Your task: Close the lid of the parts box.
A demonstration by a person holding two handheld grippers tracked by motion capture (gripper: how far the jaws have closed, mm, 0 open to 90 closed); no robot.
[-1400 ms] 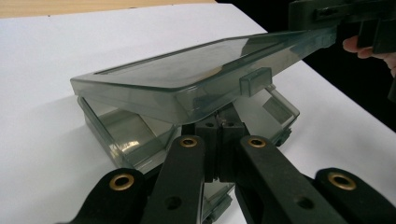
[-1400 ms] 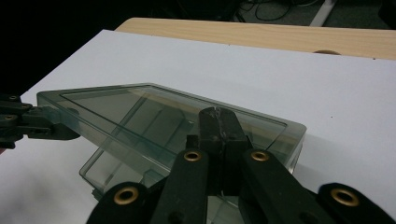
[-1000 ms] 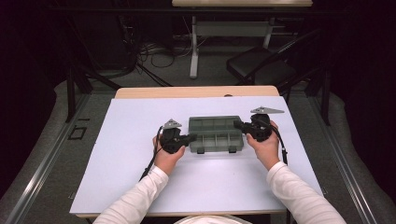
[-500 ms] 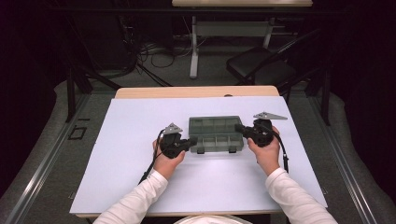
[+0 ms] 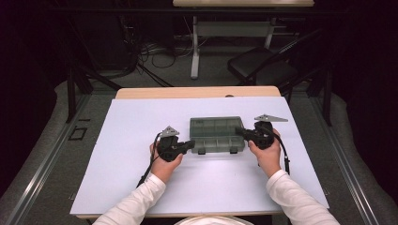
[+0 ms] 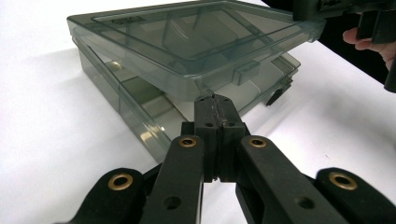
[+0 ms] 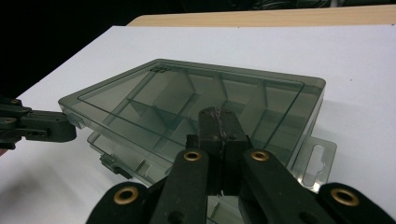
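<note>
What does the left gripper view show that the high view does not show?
Left gripper view: the box lid stands lifted off the base, with a gap on the latch side. High view: the chair and cables beyond the table, and both white sleeves. Both: the smoky plastic box and the shut left hand-held gripper beside it.

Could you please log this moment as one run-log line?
box on table | lid lifted ajar | left gripper shut, under lid edge | right gripper shut, at lid
</note>
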